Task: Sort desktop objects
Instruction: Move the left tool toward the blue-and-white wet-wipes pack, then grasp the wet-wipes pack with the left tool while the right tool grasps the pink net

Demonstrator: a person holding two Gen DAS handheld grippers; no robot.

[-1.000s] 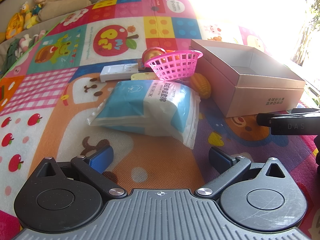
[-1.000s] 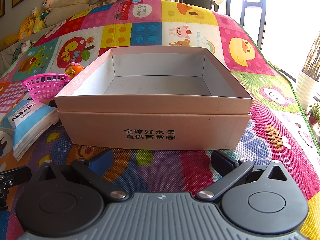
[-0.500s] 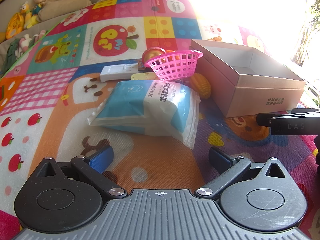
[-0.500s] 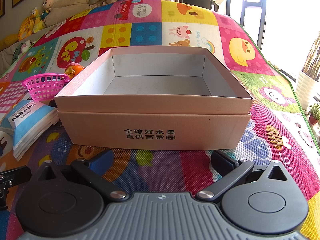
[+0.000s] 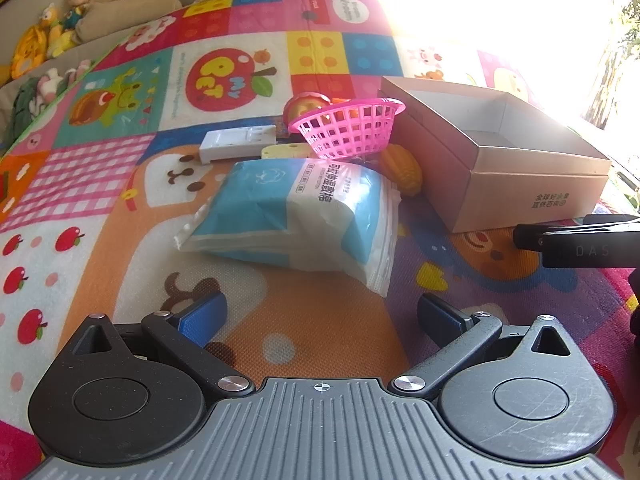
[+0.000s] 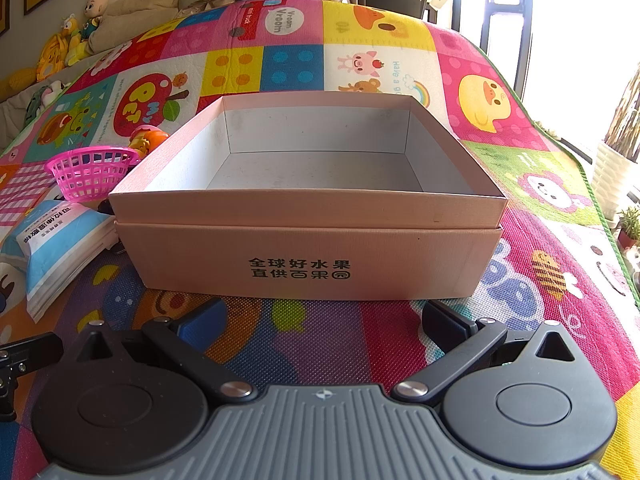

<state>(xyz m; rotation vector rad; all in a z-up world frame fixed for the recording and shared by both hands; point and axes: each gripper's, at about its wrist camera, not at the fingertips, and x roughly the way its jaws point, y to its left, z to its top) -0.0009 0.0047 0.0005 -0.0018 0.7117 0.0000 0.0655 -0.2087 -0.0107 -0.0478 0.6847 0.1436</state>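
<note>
Left tool [image 5: 320, 312] sits low over a colourful play mat [image 5: 100, 184], fingers spread apart and gripping nothing, aimed at a blue-and-white packet [image 5: 296, 212] just ahead. Right tool [image 6: 320, 320], likewise spread and unloaded, faces an uncovered cardboard box [image 6: 308, 256]. Beside the box lie a pink basket [image 5: 348, 128] and a toy corn cob [image 5: 402, 168].

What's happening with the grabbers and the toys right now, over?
Left gripper open, empty, facing tissue pack. Right gripper open, empty, facing box. Box holds nothing. Pink basket sits beside it. Nothing blocking.
</note>
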